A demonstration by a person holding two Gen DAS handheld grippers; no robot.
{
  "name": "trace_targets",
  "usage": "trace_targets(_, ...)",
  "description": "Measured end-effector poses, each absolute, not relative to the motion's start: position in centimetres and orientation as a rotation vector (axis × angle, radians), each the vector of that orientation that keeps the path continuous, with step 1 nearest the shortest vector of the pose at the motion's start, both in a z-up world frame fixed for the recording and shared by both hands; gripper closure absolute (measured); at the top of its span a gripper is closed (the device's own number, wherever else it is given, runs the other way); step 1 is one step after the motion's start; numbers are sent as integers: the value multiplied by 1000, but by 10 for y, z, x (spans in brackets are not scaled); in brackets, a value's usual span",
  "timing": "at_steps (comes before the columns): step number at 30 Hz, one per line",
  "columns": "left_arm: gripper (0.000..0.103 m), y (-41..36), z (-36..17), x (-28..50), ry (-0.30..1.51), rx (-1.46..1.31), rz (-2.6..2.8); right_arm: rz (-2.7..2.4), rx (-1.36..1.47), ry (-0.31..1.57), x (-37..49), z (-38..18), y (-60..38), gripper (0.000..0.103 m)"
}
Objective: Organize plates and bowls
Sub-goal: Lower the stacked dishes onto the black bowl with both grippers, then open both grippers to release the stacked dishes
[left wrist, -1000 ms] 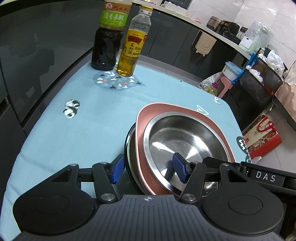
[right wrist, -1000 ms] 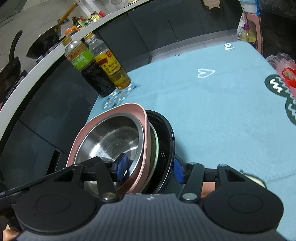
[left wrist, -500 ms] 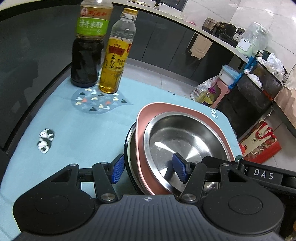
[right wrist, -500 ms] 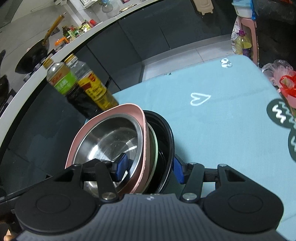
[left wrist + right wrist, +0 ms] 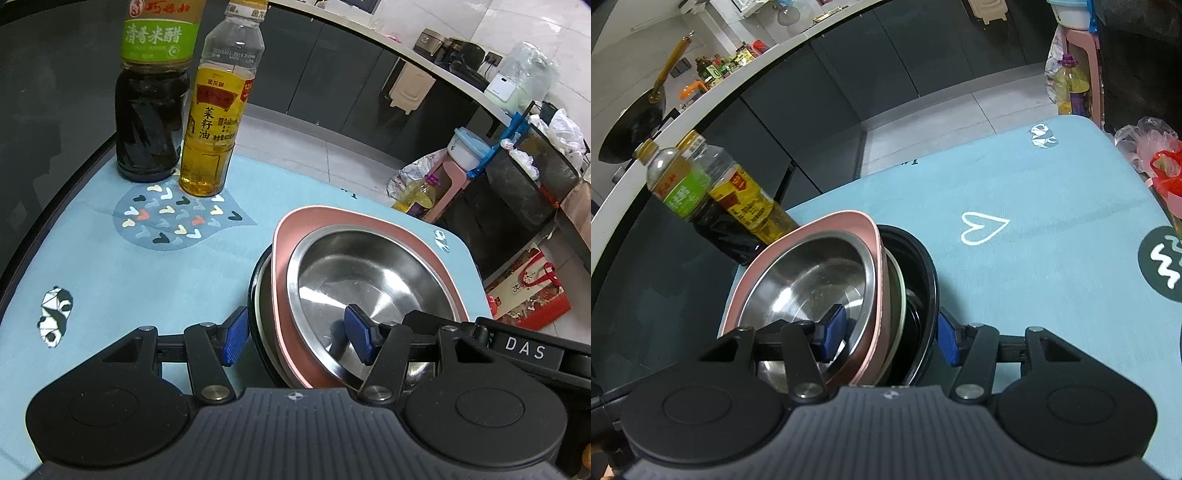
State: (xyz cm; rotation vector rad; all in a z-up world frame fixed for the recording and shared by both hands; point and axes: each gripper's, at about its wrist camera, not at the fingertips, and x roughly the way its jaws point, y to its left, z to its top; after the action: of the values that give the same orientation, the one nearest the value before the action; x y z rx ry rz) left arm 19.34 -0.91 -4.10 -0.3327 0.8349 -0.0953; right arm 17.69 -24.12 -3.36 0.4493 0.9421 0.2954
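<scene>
A stack of dishes is gripped from both sides: a steel bowl (image 5: 369, 273) sits in a pink plate (image 5: 291, 229), over a black bowl (image 5: 255, 288). The right wrist view also shows a pale green plate (image 5: 899, 288) between the pink plate (image 5: 875, 236) and the black bowl (image 5: 923, 269). My left gripper (image 5: 295, 338) is shut on the stack's left rim, one pad outside the black bowl and one inside the steel bowl. My right gripper (image 5: 891, 336) clamps the opposite rim the same way. Whether the stack rests on the light blue tablecloth (image 5: 110, 280) cannot be told.
A dark vinegar bottle (image 5: 147, 122) and a yellow oil bottle (image 5: 214, 129) stand close ahead at the table's far left corner. Beyond the far edge are floor tiles, dark cabinets, a pink stool (image 5: 447, 188) with a bottle, and bags at the right.
Both grippers moved across the table together with the stack toward the far edge. The two bottles are now much nearer and larger. The grip on the stack is the same.
</scene>
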Motion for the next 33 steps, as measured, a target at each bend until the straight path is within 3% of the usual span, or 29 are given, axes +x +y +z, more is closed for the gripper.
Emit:
trace_targets(15,49,-16,-62,226,826,-343,-92,261,447,944,199,-52,-247,66)
trace_targets(33,51,-11,-49,215,782,-309,-91,258,506,923,196,-51,-258,65)
